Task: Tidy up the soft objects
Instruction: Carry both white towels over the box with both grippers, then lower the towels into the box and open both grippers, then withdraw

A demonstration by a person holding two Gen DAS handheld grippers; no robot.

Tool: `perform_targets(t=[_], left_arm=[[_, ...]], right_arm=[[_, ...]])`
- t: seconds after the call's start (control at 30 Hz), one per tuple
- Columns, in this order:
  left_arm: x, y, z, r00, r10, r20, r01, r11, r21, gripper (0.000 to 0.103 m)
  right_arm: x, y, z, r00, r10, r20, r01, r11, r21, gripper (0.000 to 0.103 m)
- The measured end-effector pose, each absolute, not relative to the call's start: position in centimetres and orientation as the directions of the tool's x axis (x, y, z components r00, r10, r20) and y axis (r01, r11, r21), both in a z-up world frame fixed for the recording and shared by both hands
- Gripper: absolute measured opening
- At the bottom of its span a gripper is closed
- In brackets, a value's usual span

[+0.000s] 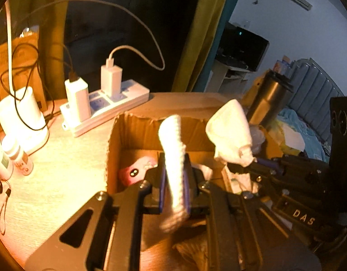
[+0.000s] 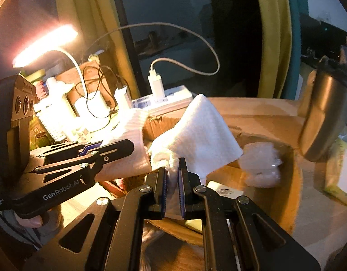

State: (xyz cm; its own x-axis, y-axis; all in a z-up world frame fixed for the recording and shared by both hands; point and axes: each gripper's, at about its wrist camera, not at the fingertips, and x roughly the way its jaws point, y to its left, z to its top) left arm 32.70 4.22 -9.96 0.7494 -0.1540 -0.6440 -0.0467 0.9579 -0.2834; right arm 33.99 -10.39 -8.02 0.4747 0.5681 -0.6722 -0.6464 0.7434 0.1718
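A: What colour is the ribbed sock (image 1: 174, 164) in the left gripper (image 1: 175, 181)?

B: White, with a knitted rib pattern. The cloth (image 2: 202, 135) in the right gripper (image 2: 172, 180) is white too, with a fine woven texture.

A: And the grippers themselves?

B: Black frames, with blue pads (image 1: 162, 187) on the fingers. The left one carries white lettering (image 2: 60, 192).

A: The box (image 1: 137, 133)?

B: Plain brown cardboard. Inside lies something pink (image 1: 137, 171) with two dark dots.

A: The desk (image 1: 60, 180)?

B: Pale wood grain, washed yellow by the lamp (image 2: 45, 45). The power strip (image 1: 110, 110) is white with blue sockets, the chargers (image 1: 111, 80) white.

A: Behind?

B: Mustard-yellow curtain (image 1: 202, 33) edged in teal, and a steel-grey flask (image 2: 324, 117) with a black lid.
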Motion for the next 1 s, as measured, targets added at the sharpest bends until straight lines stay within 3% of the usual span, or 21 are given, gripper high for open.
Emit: perform_targets(t=[0.47, 0.6, 0.7, 0.77, 0.83, 1.0], left_arm=[[34.4, 3.2, -11.5, 0.7, -0.162, -0.695, -0.034, 0.965, -0.26, 0.022], [34.3, 3.3, -11.3, 0.698, -0.175, -0.694, -0.033, 0.961, -0.275, 0.025], [34.1, 3.2, -10.8, 0.704, -0.187, -0.685, -0.02, 0.959, -0.282, 0.042], [33.8, 3.2, -10.3, 0.714, -0.201, -0.671, -0.013, 0.954, -0.299, 0.07], [33.5, 3.4, -9.9, 0.722, -0.207, -0.66, -0.013, 0.95, -0.312, 0.071], [32.7, 3.7, -9.0, 0.737, -0.199, -0.645, -0.023, 0.947, -0.319, 0.071]], right_arm=[[35.3, -8.3, -11.8, 0.392, 0.538, -0.746, -0.655, 0.733, 0.185, 0.011], [35.6, -8.5, -11.9, 0.387, 0.53, -0.754, -0.645, 0.74, 0.189, 0.024], [35.8, -8.6, -11.9, 0.401, 0.506, -0.763, -0.628, 0.758, 0.173, 0.033], [35.7, -8.7, -11.6, 0.409, 0.502, -0.762, -0.624, 0.763, 0.168, 0.038], [35.6, -8.9, -11.1, 0.417, 0.503, -0.757, -0.623, 0.765, 0.165, 0.046], [35.1, -9.2, -9.7, 0.447, 0.493, -0.746, -0.62, 0.772, 0.138, 0.052]])
